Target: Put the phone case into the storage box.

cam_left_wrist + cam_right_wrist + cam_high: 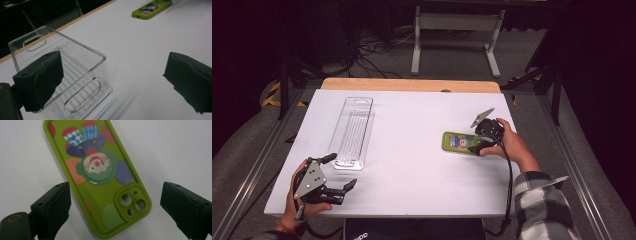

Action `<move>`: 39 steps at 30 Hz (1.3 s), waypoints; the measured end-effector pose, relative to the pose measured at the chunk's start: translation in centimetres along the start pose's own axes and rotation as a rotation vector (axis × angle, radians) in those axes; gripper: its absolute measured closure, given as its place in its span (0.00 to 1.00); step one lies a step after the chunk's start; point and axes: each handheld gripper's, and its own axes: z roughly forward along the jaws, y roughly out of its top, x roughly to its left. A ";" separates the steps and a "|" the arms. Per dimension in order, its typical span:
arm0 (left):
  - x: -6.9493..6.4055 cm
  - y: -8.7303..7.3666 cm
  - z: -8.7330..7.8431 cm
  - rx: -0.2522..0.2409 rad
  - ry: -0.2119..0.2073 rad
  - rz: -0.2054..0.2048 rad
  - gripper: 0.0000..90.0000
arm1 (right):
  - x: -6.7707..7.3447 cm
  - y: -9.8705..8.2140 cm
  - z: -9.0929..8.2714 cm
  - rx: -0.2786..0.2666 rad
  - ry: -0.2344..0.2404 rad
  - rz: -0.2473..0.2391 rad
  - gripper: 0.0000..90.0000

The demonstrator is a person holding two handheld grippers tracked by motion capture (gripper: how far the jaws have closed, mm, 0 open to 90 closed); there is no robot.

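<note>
Nearest the person, the left gripper [343, 190] sits low on the white table [412, 175], held in a hand [297, 205]. Its jaws are wide apart and hold nothing. Just past it lies a long clear plastic tray [353, 132]. In the left gripper view, one end of the tray [75, 82] is right in front of the left jaw, and the other jaw is over bare table.

On the other side, the right gripper [477, 145] points down at a green phone case [457, 141] that lies flat on the table. The case has a clown picture and camera holes. In the right gripper view, the phone case [100, 182] lies between the two jaws with its camera end closest. The jaws are spread wide, and both are apart from the case. Nothing blocks the way.

Far behind the table stands a white metal frame [457, 22] on the grey floor.
</note>
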 end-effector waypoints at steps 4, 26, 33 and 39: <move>0.1 -0.1 0.1 0.013 -0.007 -0.002 0.03 | -0.7 0.3 1.5 0.058 0.055 -0.038 0.07; -0.9 0.2 0.9 0.054 0.000 0.048 0.05 | -0.5 -0.5 2.3 0.035 0.204 -0.119 0.19; -1.9 1.3 1.6 0.049 0.038 0.147 0.06 | 1.0 -0.3 1.0 -0.086 0.183 -0.090 0.19; -3.2 2.5 3.1 0.071 0.072 0.253 0.09 | 3.5 0.6 -0.7 -0.168 0.157 -0.039 0.19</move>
